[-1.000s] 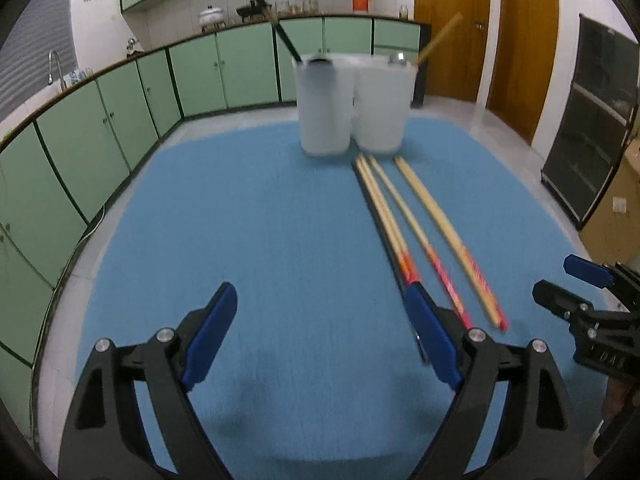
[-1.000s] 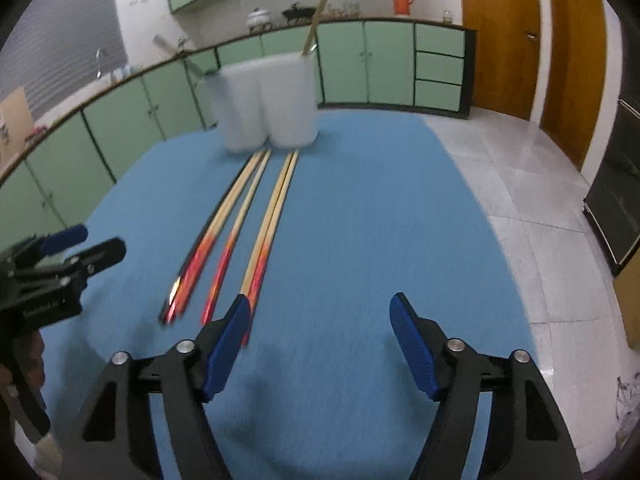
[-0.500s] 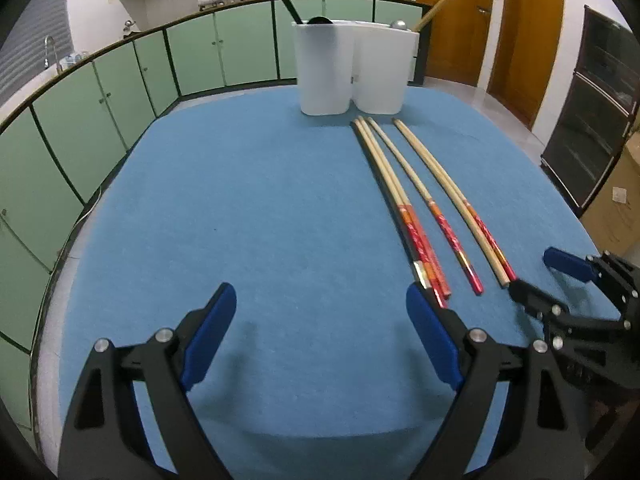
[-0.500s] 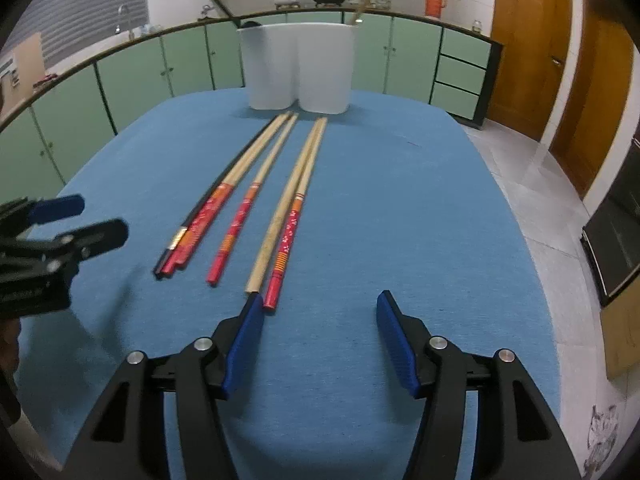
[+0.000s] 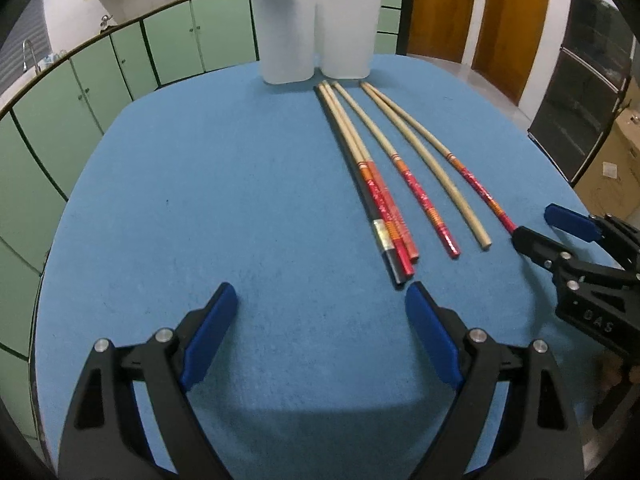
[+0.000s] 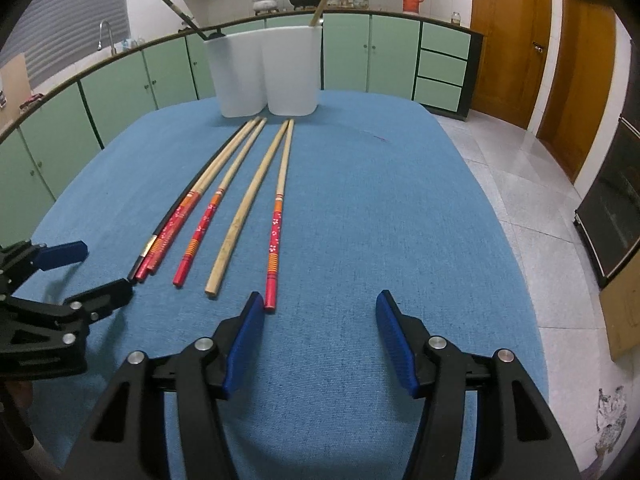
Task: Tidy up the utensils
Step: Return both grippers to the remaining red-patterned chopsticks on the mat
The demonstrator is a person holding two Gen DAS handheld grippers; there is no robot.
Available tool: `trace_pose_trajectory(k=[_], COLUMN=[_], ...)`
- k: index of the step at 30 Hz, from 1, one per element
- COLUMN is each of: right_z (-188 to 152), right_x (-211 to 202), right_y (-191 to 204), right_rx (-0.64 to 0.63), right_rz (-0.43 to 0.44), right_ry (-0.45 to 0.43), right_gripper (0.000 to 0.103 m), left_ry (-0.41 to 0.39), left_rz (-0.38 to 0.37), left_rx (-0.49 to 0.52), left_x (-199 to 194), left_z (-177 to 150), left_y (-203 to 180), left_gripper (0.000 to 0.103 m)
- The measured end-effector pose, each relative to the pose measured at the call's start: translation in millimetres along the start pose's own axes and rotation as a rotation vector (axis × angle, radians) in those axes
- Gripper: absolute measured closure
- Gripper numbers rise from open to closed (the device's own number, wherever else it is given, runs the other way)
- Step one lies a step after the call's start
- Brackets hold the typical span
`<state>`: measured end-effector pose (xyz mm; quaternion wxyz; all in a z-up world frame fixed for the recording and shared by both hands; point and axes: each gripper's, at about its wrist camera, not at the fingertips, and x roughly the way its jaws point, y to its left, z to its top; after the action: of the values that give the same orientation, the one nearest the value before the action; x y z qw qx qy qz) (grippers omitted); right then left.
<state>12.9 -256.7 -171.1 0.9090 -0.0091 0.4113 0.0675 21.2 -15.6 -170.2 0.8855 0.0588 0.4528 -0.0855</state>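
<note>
Several long chopsticks lie side by side on the blue table: a bundle with a black one (image 5: 382, 216) (image 6: 168, 228), a red-ended one (image 5: 416, 192) (image 6: 200, 228), a plain wooden one (image 5: 448, 184) (image 6: 236, 224) and a red flowered one (image 5: 476, 182) (image 6: 276, 224). Two white holders (image 5: 316, 36) (image 6: 264, 72) stand at their far ends, a dark ladle in the left, a wooden stick in the right. My left gripper (image 5: 320, 304) (image 6: 86, 268) is open, its right pad by the bundle's near end. My right gripper (image 6: 320, 308) (image 5: 536, 224) is open, its left pad by the flowered chopstick's end.
The blue cloth (image 5: 200, 184) covers the table. Green kitchen cabinets (image 5: 120, 64) run behind and to the left. Wooden doors (image 6: 520, 40) and a tiled floor (image 6: 520, 184) are to the right, past the table's right edge.
Both grippers have tilted down and drawn slightly nearer the chopsticks' near ends. The right gripper's jaws have narrowed a little. The chopsticks have not moved.
</note>
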Motion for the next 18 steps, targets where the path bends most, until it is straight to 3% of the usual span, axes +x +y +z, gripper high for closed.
trace_pose_trajectory(k=[14,18], right_z=[-0.7,-2.3], right_x=[-1.2,-3.9], right_y=[-0.3,0.5], right_rx=[0.018,0.031], right_rz=[0.012,0.038], right_ry=[-0.009,-0.023], right_gripper=[0.046,0.046], left_ry=[0.004,-0.011], left_rz=[0.075,0.056], left_rx=[-0.094,-0.099], left_x=[4.8,1.3], left_z=[6.7,7.1], left_y=[18.5,15.3], left_gripper=[0.016,0.017])
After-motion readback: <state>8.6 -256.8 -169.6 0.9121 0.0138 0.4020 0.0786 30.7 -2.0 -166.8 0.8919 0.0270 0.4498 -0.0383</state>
